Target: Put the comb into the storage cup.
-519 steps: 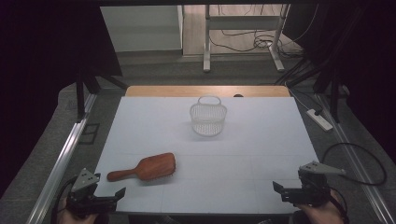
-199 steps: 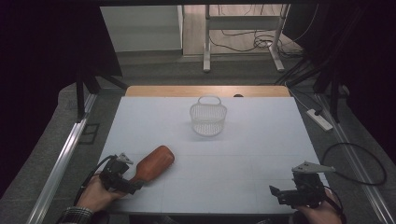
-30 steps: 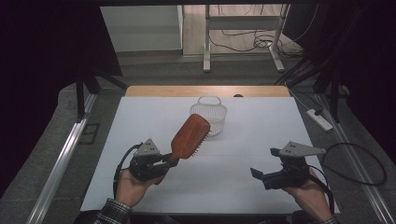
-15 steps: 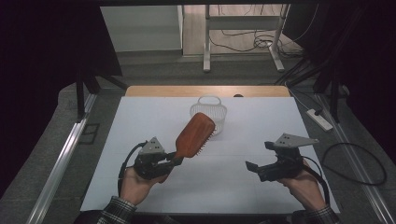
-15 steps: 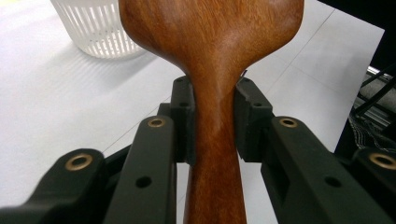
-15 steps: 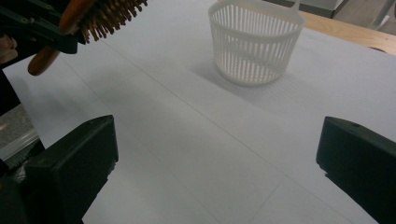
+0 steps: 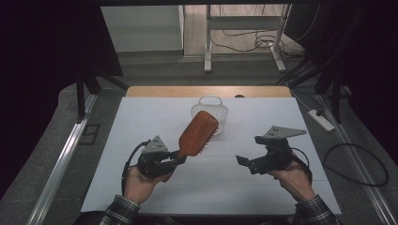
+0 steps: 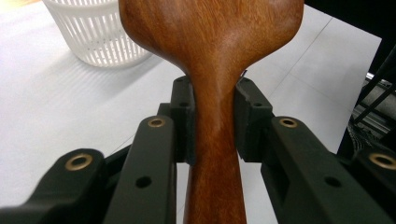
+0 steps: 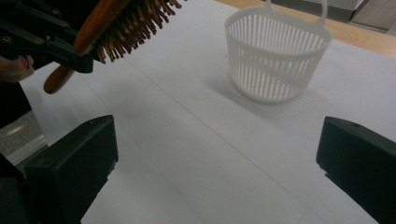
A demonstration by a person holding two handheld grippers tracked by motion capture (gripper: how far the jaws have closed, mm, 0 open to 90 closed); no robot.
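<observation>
Now, brush: we hold the wooden hairbrush (image 7: pixel 198 132) off the table (image 7: pixel 141 112), its handle clamped in the left tongs (image 7: pixel 179 158) and its head raised up and away from us, bristles facing right and slightly down.
Left tongs: narrow, both pads pressed on the neck of the handle (image 8: pixel 215 116), just below where it flares into the head.
Right tongs: wide apart with nothing between them (image 7: pixel 244 162), held above the table to the right of the brush and pointing toward it.
Long axis: the brush runs from the left tongs toward the white slatted basket (image 7: pixel 211 108), so in the high view its head overlaps the basket's front rim.
Key relation: the basket lies straight beyond the head of the brush, and we judge the left hand (image 7: pixel 138 180) the better placed to carry it there; the right tongs are well apart from both, though they could take the head if a handover is meant.
Hard to tell: whether the head is already over the basket's opening or short of it; the right gripper view suggests a clear gap between bristles (image 9: pixel 130 28) and basket.
Cut off: the brush's head at the top of the left gripper view.
</observation>
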